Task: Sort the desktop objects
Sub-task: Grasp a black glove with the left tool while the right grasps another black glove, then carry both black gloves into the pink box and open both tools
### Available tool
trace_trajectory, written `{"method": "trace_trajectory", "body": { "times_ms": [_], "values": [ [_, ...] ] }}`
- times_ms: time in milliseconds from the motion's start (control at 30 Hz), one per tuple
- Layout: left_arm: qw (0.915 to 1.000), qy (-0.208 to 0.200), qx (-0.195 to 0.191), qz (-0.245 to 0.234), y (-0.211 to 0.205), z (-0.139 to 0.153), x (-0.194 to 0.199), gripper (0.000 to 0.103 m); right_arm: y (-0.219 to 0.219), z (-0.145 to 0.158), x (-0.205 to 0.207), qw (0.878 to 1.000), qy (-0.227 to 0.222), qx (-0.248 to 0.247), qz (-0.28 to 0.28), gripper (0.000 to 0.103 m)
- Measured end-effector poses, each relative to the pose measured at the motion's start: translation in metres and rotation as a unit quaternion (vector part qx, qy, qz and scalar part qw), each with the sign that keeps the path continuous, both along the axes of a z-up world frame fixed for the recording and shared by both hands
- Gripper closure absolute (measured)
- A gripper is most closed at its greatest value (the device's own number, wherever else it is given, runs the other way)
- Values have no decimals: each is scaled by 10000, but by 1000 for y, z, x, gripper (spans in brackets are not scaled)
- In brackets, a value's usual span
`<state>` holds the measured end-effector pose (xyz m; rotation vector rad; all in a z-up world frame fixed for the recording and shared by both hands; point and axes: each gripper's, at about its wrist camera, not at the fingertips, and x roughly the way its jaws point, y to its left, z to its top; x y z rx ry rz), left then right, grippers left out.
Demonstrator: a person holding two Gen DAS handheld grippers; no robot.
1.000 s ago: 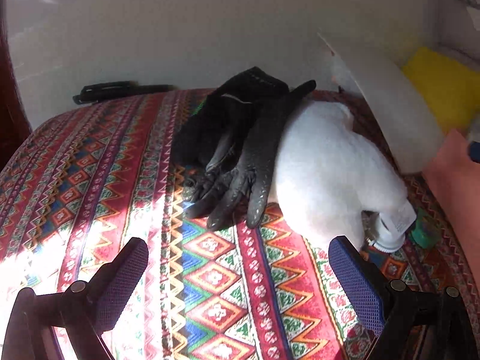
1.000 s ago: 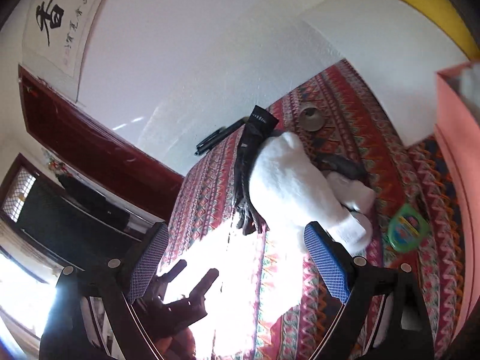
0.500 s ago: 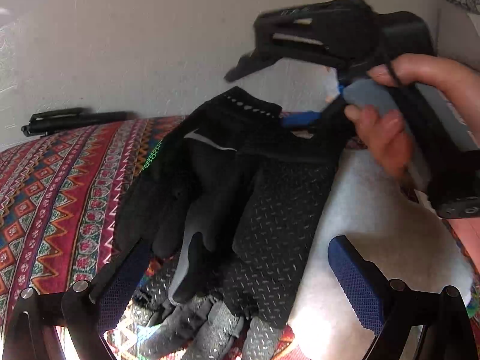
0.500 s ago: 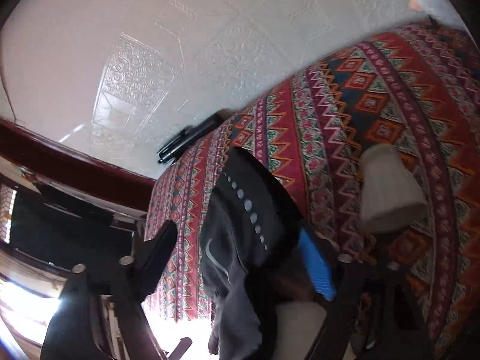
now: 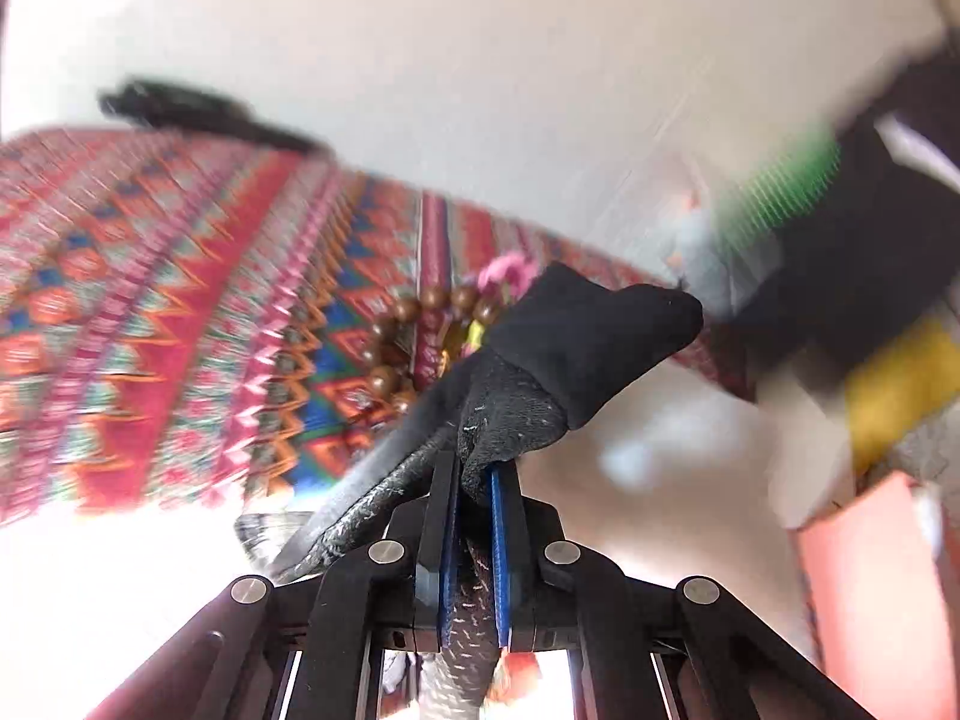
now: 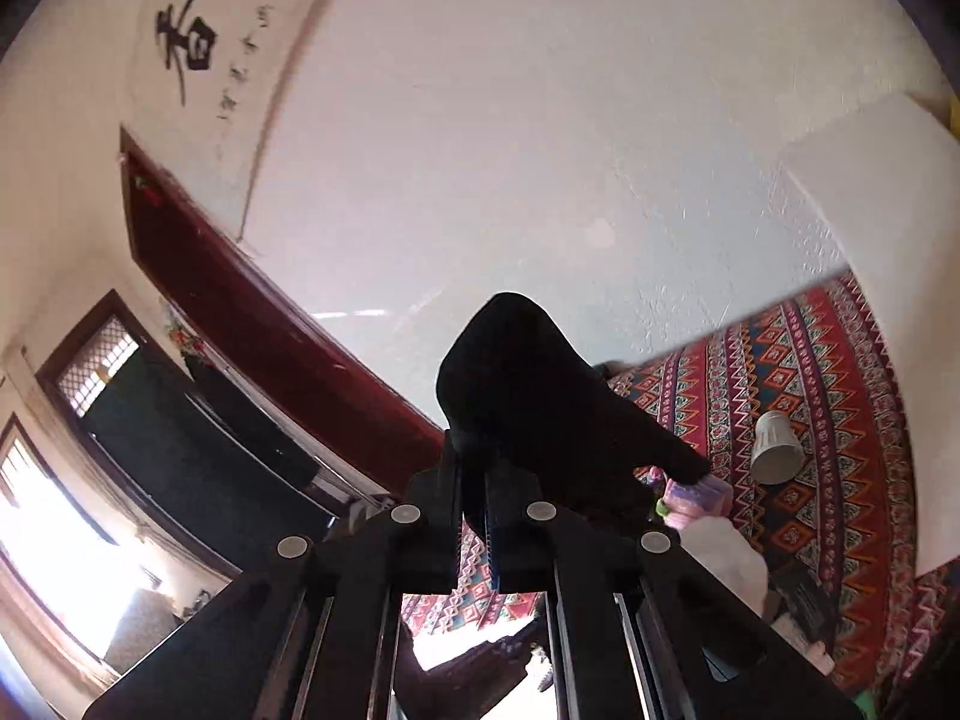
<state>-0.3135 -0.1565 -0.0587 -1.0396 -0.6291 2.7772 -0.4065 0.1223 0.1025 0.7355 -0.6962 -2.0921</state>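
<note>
left gripper (image 5: 474, 480) clenched on glove (image 5: 540, 360) | right gripper (image 6: 474, 498) clenched on second glove (image 6: 528, 384) | beads (image 5: 414, 324) at 12 o'clock, cup (image 6: 777, 447) at 3 o'clock unsorted

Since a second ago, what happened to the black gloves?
Both tongs shut on gloves and lifted them off the white plush: the left tongs hold one glove, the right tongs another black glove. The patterned cloth stayed put.

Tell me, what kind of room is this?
Probably a room in someone's home: a patterned red tablecloth covers the table, a calligraphy scroll hangs on the white wall, and a dark wooden door frame stands nearby.
</note>
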Motion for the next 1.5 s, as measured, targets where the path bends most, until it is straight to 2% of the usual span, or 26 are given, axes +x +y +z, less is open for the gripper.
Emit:
{"method": "trace_trajectory", "body": {
  "times_ms": [100, 300, 533, 733, 900, 1033, 1133, 1200, 1233, 1300, 1333, 1367, 1400, 1433, 1500],
  "values": [
    [9999, 150, 65, 4, -1, 26, 53, 98, 34, 15, 63, 9997, 184, -39, -144, 97],
    [9987, 402, 188, -230, 18, 68, 149, 98, 95, 17, 181, 9990, 252, -64, -362, 97],
    [9923, 714, 214, -986, 81, 118, 214, 98, 160, 4, 288, 9977, 182, 10, -652, 97],
    [9759, 899, 473, -1932, 154, 156, 223, 98, 224, 17, 352, 9926, 394, 22, -1148, 97],
    [9594, 1027, 433, -2590, 228, 179, 205, 98, 283, 36, 380, 9829, 650, 115, -1718, 97],
    [9447, 1034, 444, -3081, 292, 194, 174, 98, 326, 51, 376, 9723, 779, 202, -2195, 97],
    [9334, 951, 473, -3426, 338, 196, 151, 98, 355, 56, 361, 9630, 793, 404, -2542, 97],
    [9286, 883, 441, -3577, 365, 190, 134, 98, 371, 53, 342, 9583, 699, 535, -2719, 97],
    [9291, 824, 408, -3581, 376, 184, 124, 96, 377, 49, 331, 9570, 623, 591, -2772, 97],
    [9311, 701, 330, -3565, 398, 172, 103, 84, 389, 34, 303, 9586, 380, 702, -2734, 91],
    [9373, 628, 237, -3421, 404, 165, 92, 57, 392, 25, 287, 9588, 194, 846, -2706, 83],
    [9458, 555, 193, -3195, 404, 157, 82, 21, 394, 15, 272, 9557, 0, 1025, -2760, 55],
    [9537, 496, 222, -2958, 400, 150, 74, 10, 396, 6, 262, 9487, -156, 1163, -2935, 35],
    [9603, 479, 289, -2733, 393, 144, 68, 3, 396, 1, 256, 9449, -201, 1180, -3046, 8],
    [9684, 447, 216, -2442, 375, 133, 61, 3, 395, -9, 247, 9423, -186, 1100, -3157, 5]
  ]
}}
